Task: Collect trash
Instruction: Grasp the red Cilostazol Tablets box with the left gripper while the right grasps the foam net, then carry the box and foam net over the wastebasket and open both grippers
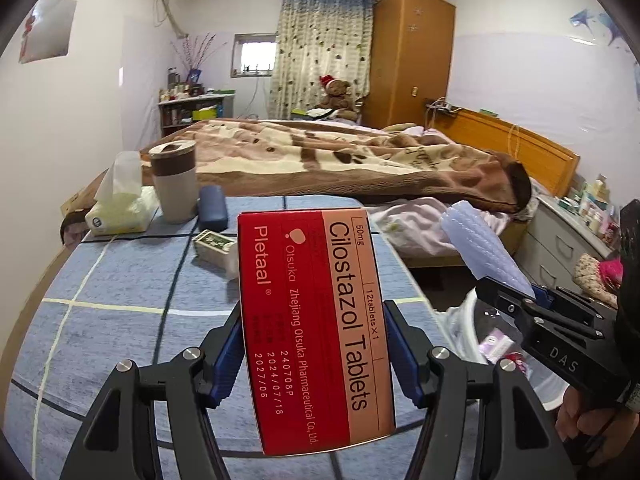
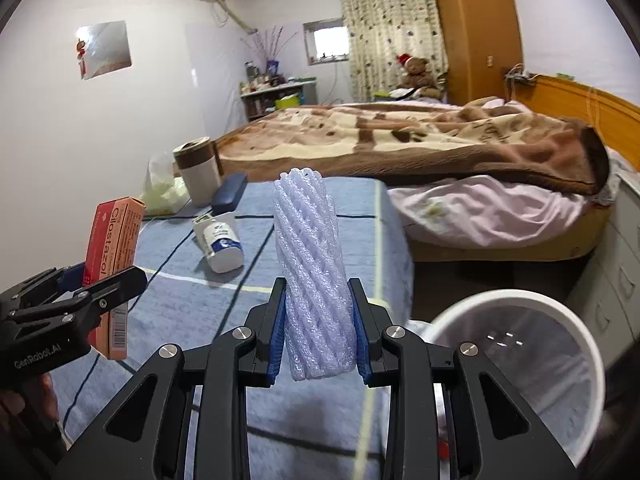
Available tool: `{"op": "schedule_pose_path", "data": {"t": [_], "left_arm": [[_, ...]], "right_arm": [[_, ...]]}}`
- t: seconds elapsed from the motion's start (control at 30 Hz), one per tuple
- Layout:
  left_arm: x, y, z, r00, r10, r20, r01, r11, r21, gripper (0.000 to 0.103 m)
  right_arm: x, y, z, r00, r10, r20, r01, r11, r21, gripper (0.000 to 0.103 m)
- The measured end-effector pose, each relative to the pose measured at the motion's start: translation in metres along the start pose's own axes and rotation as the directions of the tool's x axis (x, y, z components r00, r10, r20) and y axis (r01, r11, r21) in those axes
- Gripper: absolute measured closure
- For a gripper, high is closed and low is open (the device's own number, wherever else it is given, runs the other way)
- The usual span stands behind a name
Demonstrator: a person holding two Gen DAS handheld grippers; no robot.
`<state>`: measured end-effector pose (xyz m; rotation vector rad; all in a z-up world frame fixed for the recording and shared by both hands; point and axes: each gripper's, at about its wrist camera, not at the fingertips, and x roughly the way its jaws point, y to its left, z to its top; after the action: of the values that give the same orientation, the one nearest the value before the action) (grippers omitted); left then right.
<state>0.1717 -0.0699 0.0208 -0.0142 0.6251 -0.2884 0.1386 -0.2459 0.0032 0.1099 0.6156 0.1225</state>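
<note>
Clamped between the left gripper's (image 1: 316,356) blue-padded fingers (image 1: 228,364), the red and orange tablet box (image 1: 316,320) fills the lower centre of the left wrist view, standing on end above the blue checked desk (image 1: 120,320). At the lower centre of the right wrist view, the right gripper (image 2: 320,336) has its fingers (image 2: 278,336) pressed on a pale lilac foam net sleeve (image 2: 312,272), also upright and lifted off the surface. Both pieces of trash are therefore picked up but not yet binned. The white waste bin (image 2: 560,300) sits at the lower right of that view, beside the desk's edge, lined with a bag and already holding a few scraps. Dropping the two items in is what remains, and probably the white bottle (image 2: 222,240) lying on its side at the middle of the desk, if it counts as trash. Farther back, toward the upper left, stand a tumbler (image 2: 198,172), a dark glasses case (image 2: 229,191) and a tissue pack (image 1: 116,208); none lies between the grippers and the bin. Beyond them stretches a bed (image 2: 400,140) with a brown blanket.
</note>
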Motion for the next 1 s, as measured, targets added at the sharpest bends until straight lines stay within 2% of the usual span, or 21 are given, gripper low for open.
{"op": "schedule_pose_path", "data": {"t": [0.47,0.63,0.8,1.0], "left_arm": [[-0.021,-0.068,-0.007,0.993,-0.112,0.021,0.109,0.987,0.117,0.039],[-0.020,-0.088,-0.009,0.989,-0.150,0.016,0.146,0.979,0.144,0.039],[-0.015,-0.114,-0.012,0.981,-0.196,-0.004,0.194,0.966,0.172,0.038],[-0.003,-0.149,-0.014,0.964,-0.264,-0.033,0.265,0.942,0.206,0.038]], "right_arm": [[-0.040,-0.034,-0.016,0.990,-0.127,0.066,0.122,0.989,0.085,0.073],[-0.054,-0.050,-0.026,0.974,-0.216,0.067,0.209,0.972,0.108,0.073],[-0.066,-0.072,-0.034,0.960,-0.272,0.059,0.260,0.953,0.155,0.073],[-0.078,-0.094,-0.043,0.943,-0.332,0.038,0.319,0.927,0.196,0.073]]}}
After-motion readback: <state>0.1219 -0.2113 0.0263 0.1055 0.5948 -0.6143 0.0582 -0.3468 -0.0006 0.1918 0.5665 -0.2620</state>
